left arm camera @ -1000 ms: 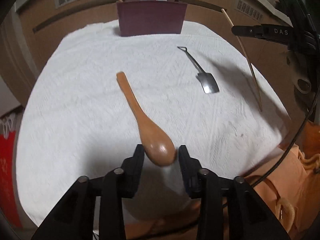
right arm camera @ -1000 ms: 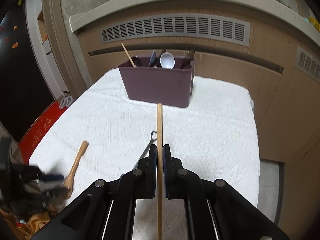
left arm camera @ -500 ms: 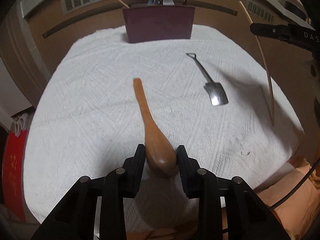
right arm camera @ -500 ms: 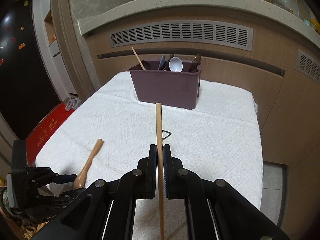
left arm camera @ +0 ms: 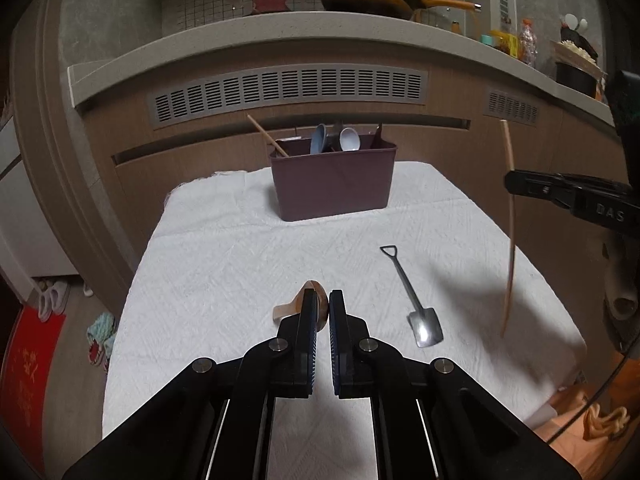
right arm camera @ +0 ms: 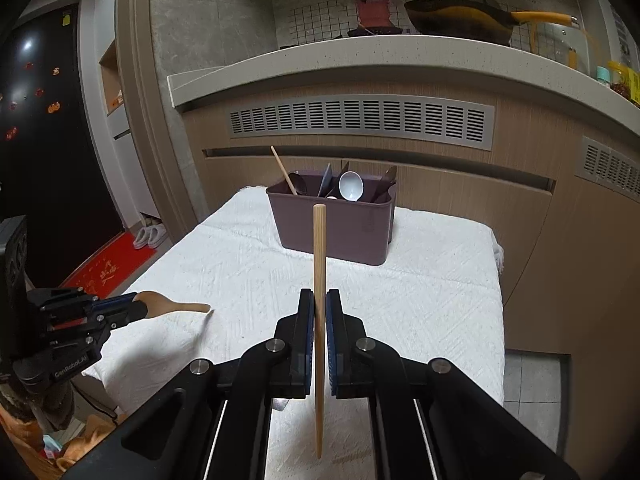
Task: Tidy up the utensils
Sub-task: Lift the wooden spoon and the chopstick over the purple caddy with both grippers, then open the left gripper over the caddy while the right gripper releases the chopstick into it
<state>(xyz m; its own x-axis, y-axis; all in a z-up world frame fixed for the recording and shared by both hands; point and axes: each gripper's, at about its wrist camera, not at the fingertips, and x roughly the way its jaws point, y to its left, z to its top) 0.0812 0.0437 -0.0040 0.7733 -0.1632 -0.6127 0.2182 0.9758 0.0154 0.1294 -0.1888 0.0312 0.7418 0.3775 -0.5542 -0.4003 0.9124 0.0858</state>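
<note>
The left hand-held gripper (left arm camera: 319,304) is clamped shut on the bowl of a wooden spoon (left arm camera: 289,309); the spoon is held clear of the white cloth (left arm camera: 224,264) covering the worktop, its handle sticking out sideways, as seen from the right wrist view (right arm camera: 176,307). The right hand-held gripper (right arm camera: 319,307) is closed tight on a single wooden chopstick (right arm camera: 319,280), gripped near its middle and kept roughly upright, tip raised toward the purple utensil caddy (right arm camera: 332,232). The caddy is placed at the far end of the cloth and is already loaded with a chopstick (right arm camera: 283,170), a white spoon (right arm camera: 351,186) and several darker utensils. A small metal shovel-shaped spoon (left arm camera: 412,300) is left lying flat on the cloth, in front of the caddy and nearer its right end, well apart from it, handle loop pointing toward the caddy.
</note>
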